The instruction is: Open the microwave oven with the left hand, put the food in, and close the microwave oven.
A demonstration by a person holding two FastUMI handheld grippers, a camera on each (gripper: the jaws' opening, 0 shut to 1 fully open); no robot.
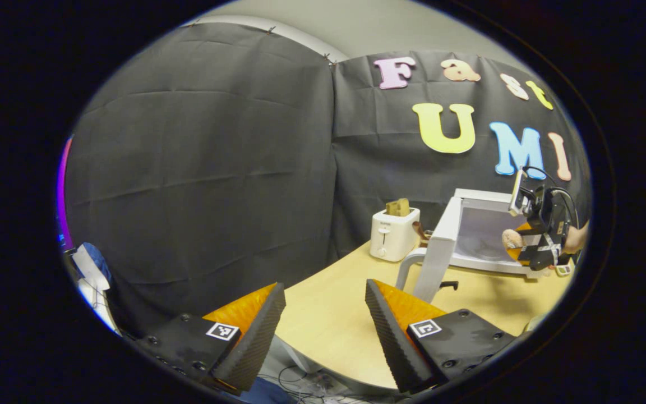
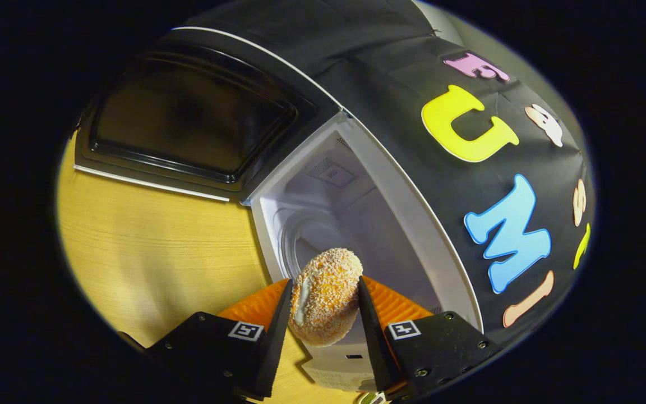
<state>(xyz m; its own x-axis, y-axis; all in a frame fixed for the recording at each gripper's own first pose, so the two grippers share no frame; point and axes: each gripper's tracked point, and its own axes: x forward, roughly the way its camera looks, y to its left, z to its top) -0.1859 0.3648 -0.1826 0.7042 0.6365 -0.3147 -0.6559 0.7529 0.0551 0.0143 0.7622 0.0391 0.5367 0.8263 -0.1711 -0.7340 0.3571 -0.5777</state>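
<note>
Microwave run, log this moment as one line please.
door: open | right tool: shut on sesame bun, at microwave mouth | left tool: open, holding nothing | toaster: beside microwave

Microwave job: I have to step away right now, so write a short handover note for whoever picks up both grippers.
Left gripper: open, holding nothing, back over the near edge of the table.
Right gripper: shut on the sesame bun, held at the mouth of the microwave; the left gripper view shows it there too.
Microwave door: swung wide open. A toaster stands left of the oven.
Done: door opened, food picked up and brought to the cavity.
Left: set the bun on the turntable, release, withdraw, then close the door.
</note>
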